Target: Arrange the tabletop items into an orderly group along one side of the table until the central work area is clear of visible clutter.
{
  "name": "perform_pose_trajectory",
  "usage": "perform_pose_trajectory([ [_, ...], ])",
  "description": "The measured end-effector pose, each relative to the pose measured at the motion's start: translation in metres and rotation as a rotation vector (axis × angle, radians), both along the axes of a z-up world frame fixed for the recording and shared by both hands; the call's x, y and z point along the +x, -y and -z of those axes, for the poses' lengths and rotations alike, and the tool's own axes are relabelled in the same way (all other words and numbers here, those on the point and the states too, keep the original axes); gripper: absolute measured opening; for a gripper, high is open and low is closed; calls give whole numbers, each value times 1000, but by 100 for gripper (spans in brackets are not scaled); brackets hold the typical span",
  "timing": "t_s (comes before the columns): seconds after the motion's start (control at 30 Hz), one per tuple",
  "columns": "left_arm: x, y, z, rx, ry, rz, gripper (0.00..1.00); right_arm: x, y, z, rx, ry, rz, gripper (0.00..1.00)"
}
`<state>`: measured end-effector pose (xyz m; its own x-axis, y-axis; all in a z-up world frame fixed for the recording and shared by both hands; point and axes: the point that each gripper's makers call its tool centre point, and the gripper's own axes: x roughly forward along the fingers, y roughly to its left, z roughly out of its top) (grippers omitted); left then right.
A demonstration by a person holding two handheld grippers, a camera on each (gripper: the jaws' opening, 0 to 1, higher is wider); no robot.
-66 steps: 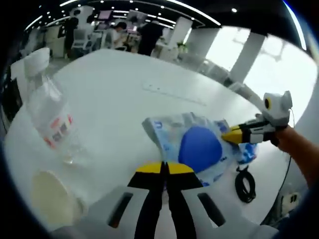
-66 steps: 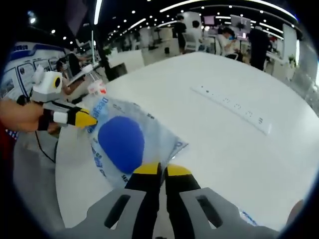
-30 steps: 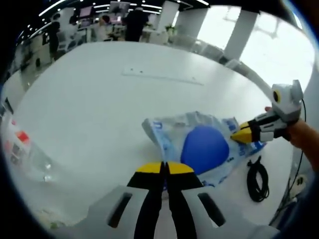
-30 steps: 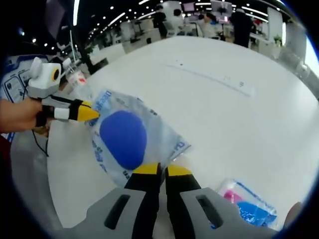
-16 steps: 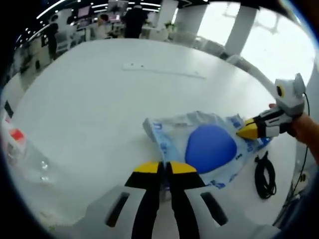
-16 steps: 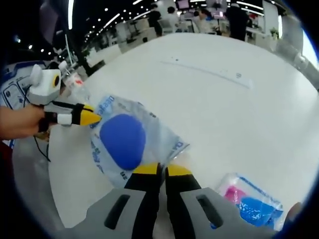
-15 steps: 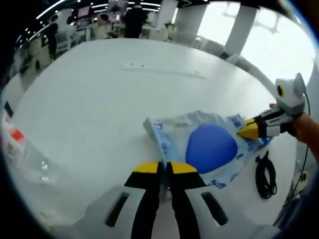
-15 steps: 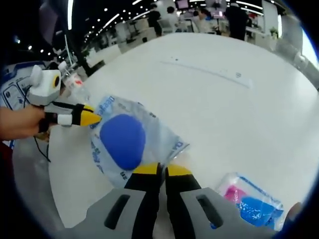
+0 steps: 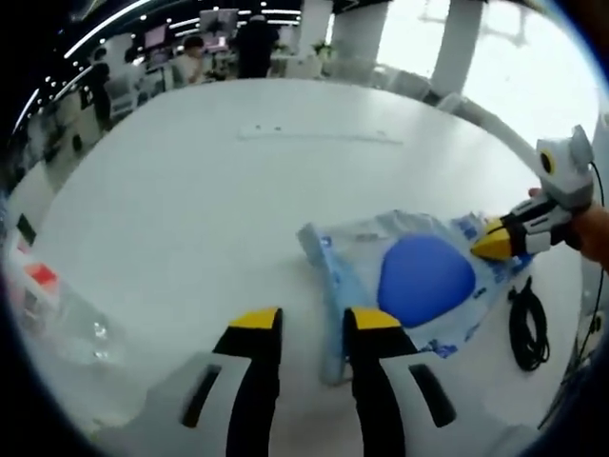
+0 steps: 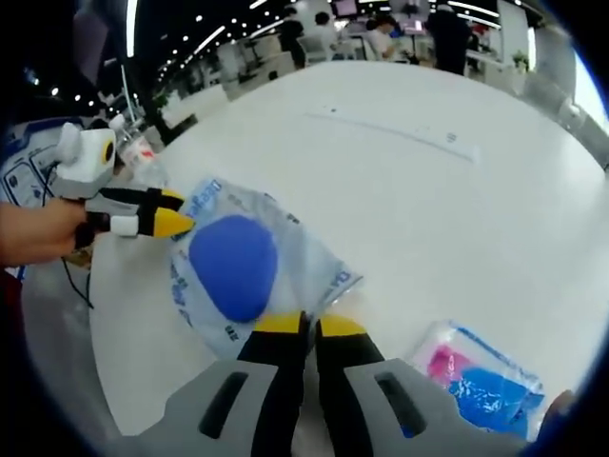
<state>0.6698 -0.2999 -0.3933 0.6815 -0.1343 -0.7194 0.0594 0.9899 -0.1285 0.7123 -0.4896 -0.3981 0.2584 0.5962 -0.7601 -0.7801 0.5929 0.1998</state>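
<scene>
The left gripper view looks low along its jaws across the white table (image 9: 190,181), close to the bag (image 9: 409,286). The right gripper view faces the same bag (image 10: 238,271) from its opposite end, equally near. Both share the bag, the table and the far office; each sees the other gripper (image 9: 500,243) (image 10: 157,224).

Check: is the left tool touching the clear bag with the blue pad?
Apart. In the left gripper view the left tool is open, the bag's edge lying loose between its jaws.

Left gripper (image 9: 313,328): jaws parted, tips low over table.
Right gripper (image 10: 303,327): jaws pressed together.
Hand (image 10: 33,231): grips left gripper.
</scene>
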Motion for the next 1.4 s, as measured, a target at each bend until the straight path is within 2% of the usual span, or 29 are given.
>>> perform_pose_trajectory([
  [0.2, -1, -3, -2, 35, 12, 5, 31, 1, 1, 0, -3, 3, 12, 5],
  [0.47, 0, -3, -7, 30, 18, 12, 30, 3, 2, -1, -29, 23, 21, 8],
  [0.87, 4, -5, -20, 34, 55, 3, 39, 5, 3, -2, -38, 24, 46, 16],
  [1.07, 6, -3, -26, 32, 75, 13, 42, 7, 5, -6, -39, 39, 58, 23],
  [1.27, 5, 0, -29, 34, 92, 31, 50, 12, 5, -14, -43, 105, 57, 37],
  [1.4, 5, 7, -32, 16, 104, 48, 60, 18, 8, -18, -35, 136, 82, 52],
])
